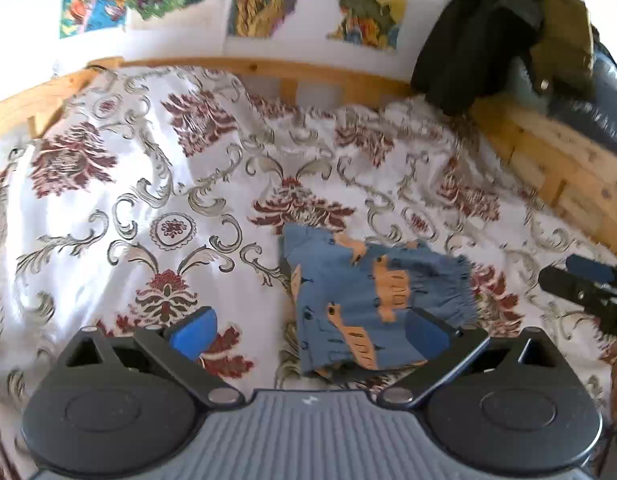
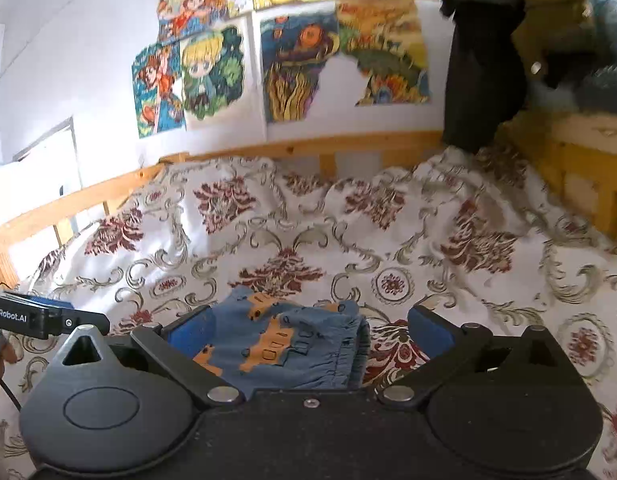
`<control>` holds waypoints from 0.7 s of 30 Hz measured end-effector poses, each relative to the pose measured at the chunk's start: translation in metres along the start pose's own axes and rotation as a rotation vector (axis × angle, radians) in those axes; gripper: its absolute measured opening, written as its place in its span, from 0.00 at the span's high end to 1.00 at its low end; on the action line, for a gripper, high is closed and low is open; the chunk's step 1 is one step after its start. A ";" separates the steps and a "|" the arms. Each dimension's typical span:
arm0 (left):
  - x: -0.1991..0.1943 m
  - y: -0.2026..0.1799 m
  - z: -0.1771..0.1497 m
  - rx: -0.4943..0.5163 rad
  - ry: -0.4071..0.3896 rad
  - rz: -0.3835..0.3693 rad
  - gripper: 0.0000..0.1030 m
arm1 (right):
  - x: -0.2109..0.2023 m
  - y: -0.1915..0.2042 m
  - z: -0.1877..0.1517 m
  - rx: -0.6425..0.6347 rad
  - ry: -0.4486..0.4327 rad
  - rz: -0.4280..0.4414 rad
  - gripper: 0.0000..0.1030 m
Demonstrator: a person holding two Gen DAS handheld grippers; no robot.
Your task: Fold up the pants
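Small blue pants with orange prints lie folded into a compact bundle on the patterned bedspread. My left gripper is open above the bed, its right pad over the bundle's near right part, nothing held between the fingers. In the right wrist view the same pants sit just ahead of my right gripper, which is open too, with its left pad at the bundle's left edge. The right gripper shows at the left view's right border.
A white bedspread with red and grey floral print covers the bed. A wooden rail runs along the far side and right. Dark and olive clothing hangs at the far right corner. Coloured pictures hang on the wall.
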State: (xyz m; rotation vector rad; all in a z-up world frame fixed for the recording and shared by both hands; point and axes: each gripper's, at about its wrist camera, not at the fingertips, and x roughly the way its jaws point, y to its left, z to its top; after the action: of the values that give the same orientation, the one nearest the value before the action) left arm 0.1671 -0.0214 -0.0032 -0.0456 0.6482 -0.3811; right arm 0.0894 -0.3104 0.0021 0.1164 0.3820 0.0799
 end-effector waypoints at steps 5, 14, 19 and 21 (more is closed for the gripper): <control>-0.035 -0.012 -0.030 -0.018 -0.048 0.068 0.00 | -0.035 0.016 -0.014 0.011 -0.030 -0.019 0.01; -0.082 -0.029 -0.070 -0.003 -0.092 0.142 0.00 | -0.079 0.037 -0.038 0.005 0.002 -0.022 0.01; -0.092 -0.035 -0.084 0.026 -0.080 0.154 0.00 | -0.093 0.045 -0.045 -0.023 -0.001 -0.029 0.01; -0.093 -0.038 -0.085 0.043 -0.076 0.160 0.00 | -0.095 0.048 -0.047 -0.029 0.005 -0.030 0.01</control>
State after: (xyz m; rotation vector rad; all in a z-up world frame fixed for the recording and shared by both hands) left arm 0.0358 -0.0167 -0.0116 0.0322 0.5639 -0.2380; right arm -0.0185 -0.2678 -0.0003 0.0815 0.3870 0.0565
